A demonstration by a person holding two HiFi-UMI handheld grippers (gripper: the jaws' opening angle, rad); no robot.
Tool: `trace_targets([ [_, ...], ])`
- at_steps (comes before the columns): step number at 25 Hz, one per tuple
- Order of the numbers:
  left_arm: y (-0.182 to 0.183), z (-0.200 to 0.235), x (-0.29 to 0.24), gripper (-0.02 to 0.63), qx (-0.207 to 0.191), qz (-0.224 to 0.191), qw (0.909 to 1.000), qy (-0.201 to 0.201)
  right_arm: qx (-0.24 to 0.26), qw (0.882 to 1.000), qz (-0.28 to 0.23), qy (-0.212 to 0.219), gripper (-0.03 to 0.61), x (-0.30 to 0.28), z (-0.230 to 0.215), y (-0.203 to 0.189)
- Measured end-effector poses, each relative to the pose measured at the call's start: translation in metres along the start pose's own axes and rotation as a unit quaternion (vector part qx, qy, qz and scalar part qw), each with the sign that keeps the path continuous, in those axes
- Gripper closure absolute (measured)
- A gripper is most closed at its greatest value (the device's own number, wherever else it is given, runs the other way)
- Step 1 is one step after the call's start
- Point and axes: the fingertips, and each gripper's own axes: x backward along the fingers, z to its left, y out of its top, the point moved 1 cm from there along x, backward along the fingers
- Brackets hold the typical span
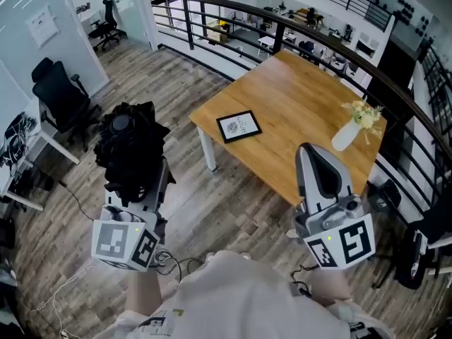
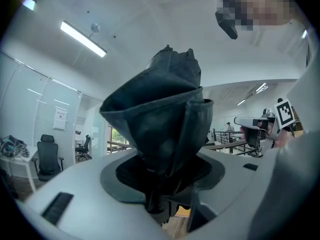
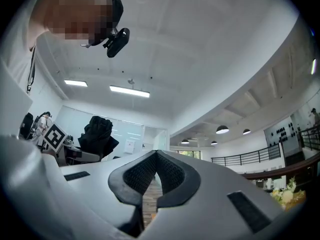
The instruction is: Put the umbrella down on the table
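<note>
A black folded umbrella stands bundled upright in my left gripper, over the wooden floor left of the table. In the left gripper view the umbrella's dark fabric fills the space between the jaws of the left gripper, which is shut on its lower part. My right gripper hovers over the near edge of the wooden table. Its pads meet at the tip with nothing between them. The umbrella also shows at the left of the right gripper view.
On the table lie a dark framed card near the left corner and a white vase of pale flowers at the right. A black railing runs behind the table. A black office chair and a desk stand at the far left.
</note>
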Motion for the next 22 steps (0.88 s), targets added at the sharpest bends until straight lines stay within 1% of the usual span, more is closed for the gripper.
trace_targets([
  [3,0.0,-0.008,-0.002,0.374,0.005,0.003,1.0,0.004,-0.002,1.0,-0.003,0.018,0.552,0.006,-0.002,-0.002],
  [6,-0.004,-0.026,-0.006,0.374,0.009,0.005,0.9999,0.008,-0.005,1.0,0.001,0.029,0.552,0.018,-0.015,-0.012],
  [10,-0.01,-0.052,-0.01,0.374,-0.008,0.011,0.9997,0.02,-0.02,0.999,0.01,0.033,0.554,0.034,-0.038,-0.024],
  [16,-0.011,-0.061,-0.013,0.374,-0.005,0.014,0.9997,0.022,-0.029,0.998,0.039,0.046,0.552,0.034,-0.037,-0.039],
  [19,-0.013,-0.069,-0.025,0.373,-0.012,0.016,0.9996,0.022,-0.041,0.997,0.046,0.053,0.552,0.032,-0.049,-0.049],
  [22,-0.02,-0.071,-0.036,0.374,-0.009,0.018,0.9996,0.022,-0.047,0.996,0.046,0.062,0.552,0.028,-0.053,-0.059],
])
